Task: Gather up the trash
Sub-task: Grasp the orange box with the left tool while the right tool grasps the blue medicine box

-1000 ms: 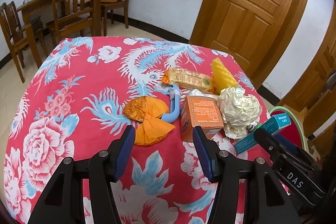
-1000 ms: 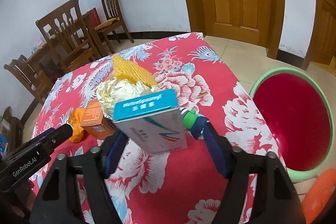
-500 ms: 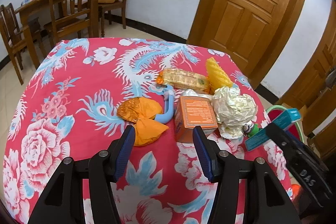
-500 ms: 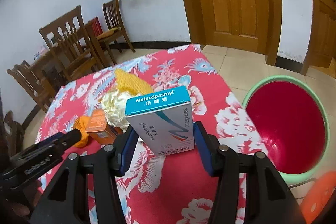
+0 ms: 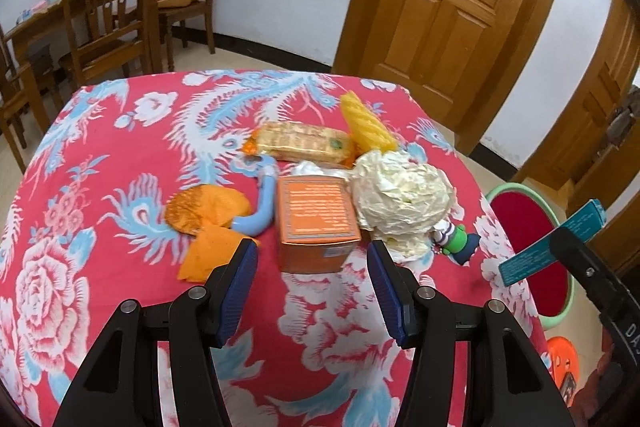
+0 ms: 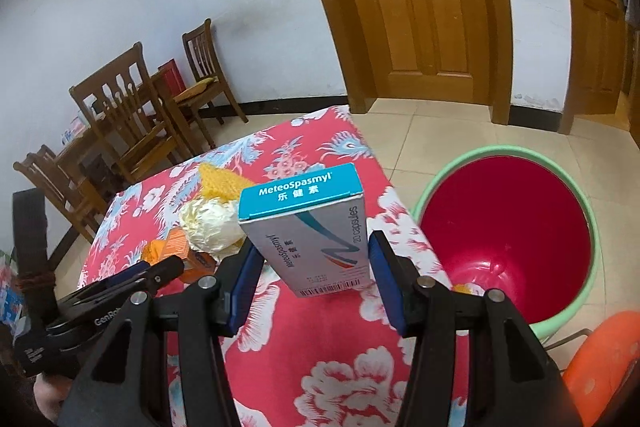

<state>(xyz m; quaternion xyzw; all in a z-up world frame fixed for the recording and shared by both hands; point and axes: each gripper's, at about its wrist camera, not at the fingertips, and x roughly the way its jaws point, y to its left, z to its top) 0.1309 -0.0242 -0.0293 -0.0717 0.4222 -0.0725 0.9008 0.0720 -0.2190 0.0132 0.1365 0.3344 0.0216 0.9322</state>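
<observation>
**Medicine box being carried to the bin, rest of trash waiting on table**

Going left to right in the left wrist view: orange wrapper [image 5: 208, 211] is lying crumpled on the red floral tablecloth [image 5: 80, 147], touching a light blue curved plastic piece [image 5: 262, 207]. Next the orange carton [image 5: 316, 223] is sitting upright-ish, directly ahead of the left gripper [image 5: 312, 267], whose jaws are standing wide apart and gripping nothing, carton lined up between them but not touched. Behind it a biscuit packet [image 5: 304, 143] and a yellow ribbed wrapper [image 5: 366, 123] are lying side by side. Crumpled white paper ball [image 5: 400, 199] is pressing against the carton's right side, and a small green-capped toy-like item [image 5: 454, 239] is peeking out just beside it, too small to identify.

Far right: right gripper [image 6: 312, 267] is clamping the blue-and-white medicine box [image 6: 312, 227] by its side faces, box held off the table, upright, teal top flap closed, printed "MeteoSpasmyl", corners crisp, looking rigid and light. Red bin with green rim [image 6: 508, 227] is standing on the floor just beyond the table edge, to the right of the box; a small yellowish scrap seems to be lying inside.

Step in hand, judging: transport of the box toward the bin. Next move is calling for swinging right until the box is over the bin mouth, then opening the jaws. Left side is looking ready to close on the orange carton
</observation>
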